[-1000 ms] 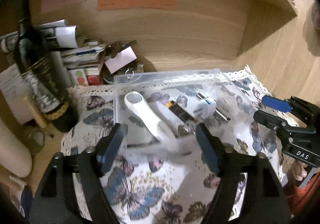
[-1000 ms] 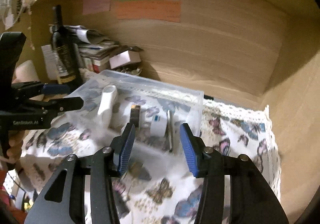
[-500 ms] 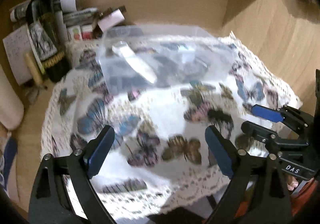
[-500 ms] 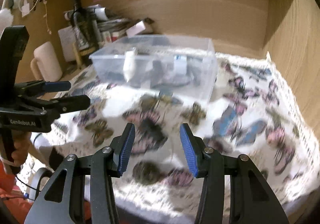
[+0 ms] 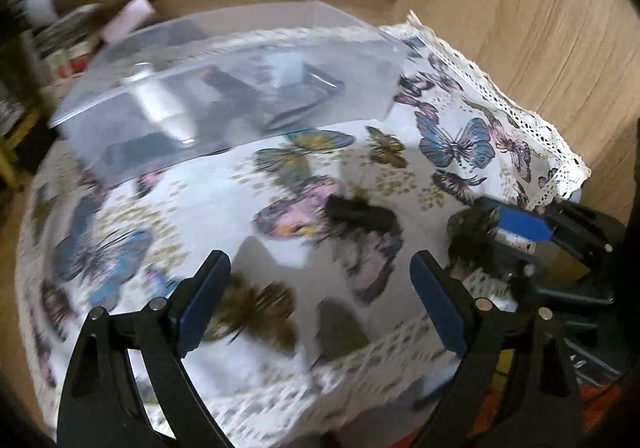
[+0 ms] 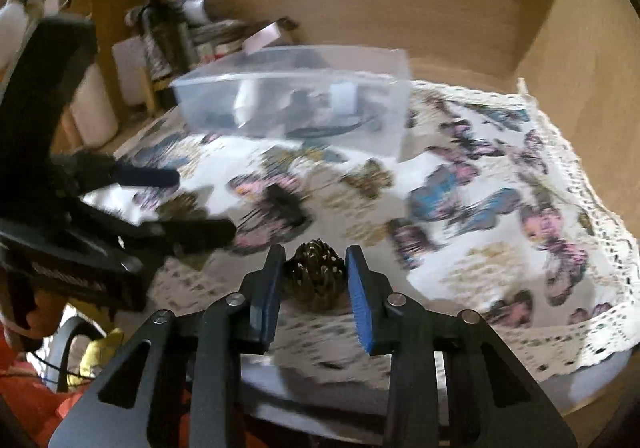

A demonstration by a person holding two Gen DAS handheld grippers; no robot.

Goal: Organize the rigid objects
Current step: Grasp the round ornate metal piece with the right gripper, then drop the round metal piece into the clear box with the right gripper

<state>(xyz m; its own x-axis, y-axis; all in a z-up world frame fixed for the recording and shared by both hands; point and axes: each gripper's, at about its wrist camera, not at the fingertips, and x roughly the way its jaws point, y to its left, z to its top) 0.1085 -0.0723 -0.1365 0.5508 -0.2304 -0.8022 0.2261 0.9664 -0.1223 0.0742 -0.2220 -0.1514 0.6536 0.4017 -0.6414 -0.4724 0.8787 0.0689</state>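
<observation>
A clear plastic box (image 5: 224,88) stands at the back of the butterfly tablecloth (image 5: 248,208) and holds a white tube, a dark item and other small rigid things; it also shows in the right wrist view (image 6: 296,104). My right gripper (image 6: 316,272) has its jaws around a brown pine cone (image 6: 316,276) near the table's front edge, the pads touching its sides. My left gripper (image 5: 320,288) is open and empty above the cloth. The right gripper appears at the right of the left wrist view (image 5: 520,228). The left gripper appears at the left of the right wrist view (image 6: 168,204).
A dark bottle and stacked papers (image 6: 180,32) stand at the back left beside the box. Wooden walls (image 5: 540,28) enclose the back and right. The cloth's lace edge (image 6: 600,336) hangs over the table's front.
Both grippers pulled back from the box toward the table's front edge. The right gripper's jaws have narrowed around a pine cone that was not in view before.
</observation>
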